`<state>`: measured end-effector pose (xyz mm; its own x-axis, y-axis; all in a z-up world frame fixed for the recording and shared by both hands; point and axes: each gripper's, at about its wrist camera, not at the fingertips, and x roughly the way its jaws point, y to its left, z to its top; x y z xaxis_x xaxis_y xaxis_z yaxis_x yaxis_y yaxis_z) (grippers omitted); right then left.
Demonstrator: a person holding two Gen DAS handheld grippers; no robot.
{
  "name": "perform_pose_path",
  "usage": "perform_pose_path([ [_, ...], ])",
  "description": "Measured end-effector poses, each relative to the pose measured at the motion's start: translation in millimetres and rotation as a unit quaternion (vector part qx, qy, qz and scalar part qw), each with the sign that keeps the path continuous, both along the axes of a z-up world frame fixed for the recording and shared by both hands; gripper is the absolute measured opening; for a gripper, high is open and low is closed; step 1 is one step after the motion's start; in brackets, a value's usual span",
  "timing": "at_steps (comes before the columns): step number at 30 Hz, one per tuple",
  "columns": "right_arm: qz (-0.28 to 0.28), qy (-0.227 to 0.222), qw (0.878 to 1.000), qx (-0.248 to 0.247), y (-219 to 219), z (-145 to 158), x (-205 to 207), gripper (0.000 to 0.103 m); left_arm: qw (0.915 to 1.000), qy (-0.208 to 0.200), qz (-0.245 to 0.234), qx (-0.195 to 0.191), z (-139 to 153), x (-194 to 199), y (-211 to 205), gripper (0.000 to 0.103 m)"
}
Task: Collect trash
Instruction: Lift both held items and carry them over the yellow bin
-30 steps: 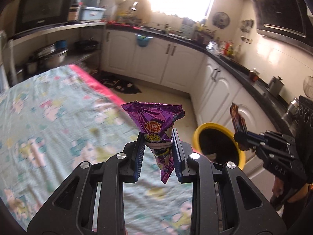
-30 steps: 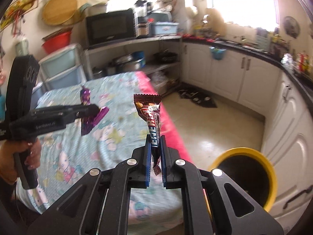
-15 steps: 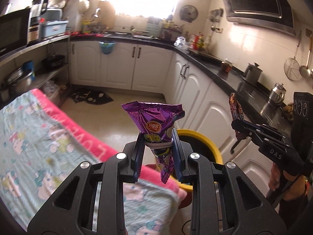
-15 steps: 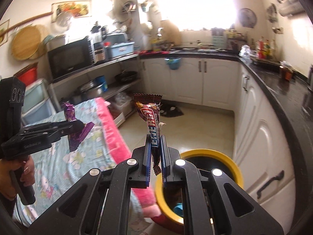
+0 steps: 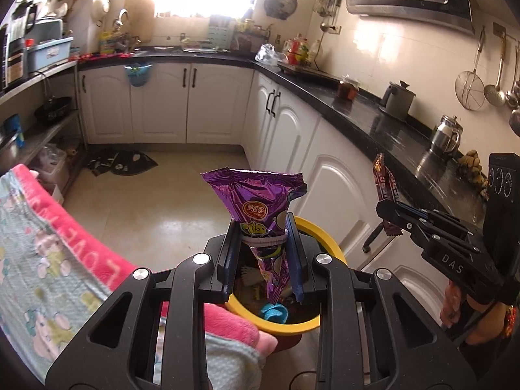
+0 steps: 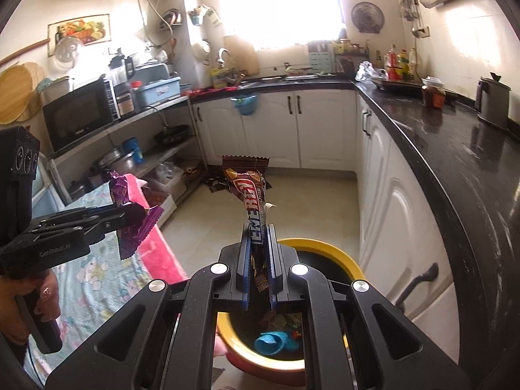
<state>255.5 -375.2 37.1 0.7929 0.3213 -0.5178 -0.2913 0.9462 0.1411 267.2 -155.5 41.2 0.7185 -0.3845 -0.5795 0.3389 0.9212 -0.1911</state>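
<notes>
Left wrist view: the left gripper (image 5: pixel 262 253) is sitting at lower centre of the frame, its jaws clamping a purple snack wrapper (image 5: pixel 256 208) that is standing upright between them, flared end up and narrow tail hanging down below the pads. Directly behind and below the fingers, the yellow-rimmed trash bin (image 5: pixel 320 232) is showing its rim and dark interior; a blue scrap (image 5: pixel 274 312) and other litter are lying inside. The wrapper's tail is hanging over the bin opening, not touching the rim. At lower left, the table's floral cloth (image 5: pixel 29 260) with its pink edge is running up against the bin. At right of the frame, the right gripper (image 5: pixel 386 211) is pinching a brown candy bar wrapper (image 5: pixel 383 182) that is pointing upward in front of the white cabinet doors (image 5: pixel 331 191).

Right wrist view: the right gripper (image 6: pixel 259 260) is occupying lower centre, clenched on the candy bar wrapper (image 6: pixel 248 188), which is rising upright from between the pads, with a short end poking out underneath. The bin (image 6: pixel 338 255) is lying just below and behind the fingers, the blue scrap (image 6: pixel 271 341) visible at its bottom. At left of the frame, the left gripper (image 6: pixel 136 216) is gripping the purple wrapper (image 6: pixel 136 234) above the cloth's (image 6: pixel 97 279) pink edge. A black countertop (image 6: pixel 455 149) is curving along the right side.
</notes>
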Motion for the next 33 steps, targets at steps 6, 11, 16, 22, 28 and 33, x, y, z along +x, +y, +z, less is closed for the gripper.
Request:
perform_pose_path([
  [6,-0.019,0.011,1.000,0.000,-7.9,-13.6,5.3,0.009,0.9999,0.007,-0.014,-0.001,-11.0,13.5,-14.9,0.020],
  [11,-0.031,0.024,0.999,0.004,-13.3,-24.1,10.9,0.009,0.9996,0.014,-0.024,-0.001,-21.6,25.6,-28.1,0.020],
  [16,-0.041,0.041,0.998,0.008,-17.7,-40.4,14.6,0.009,0.9991,0.026,-0.033,0.003,-32.6,35.9,-38.2,0.020],
  [22,-0.047,0.057,0.997,0.011,-18.1,-55.2,19.2,0.009,0.9983,0.040,-0.042,0.006,-47.7,46.8,-41.6,0.020],
  [28,-0.049,0.073,0.996,0.016,-17.7,-70.1,24.2,0.009,0.9971,0.056,-0.052,0.008,-64.3,56.0,-47.1,0.021],
  [33,-0.054,0.087,0.995,0.013,-19.3,-85.3,29.2,0.009,0.9958,0.074,-0.053,0.010,-80.2,64.1,-49.1,0.021],
])
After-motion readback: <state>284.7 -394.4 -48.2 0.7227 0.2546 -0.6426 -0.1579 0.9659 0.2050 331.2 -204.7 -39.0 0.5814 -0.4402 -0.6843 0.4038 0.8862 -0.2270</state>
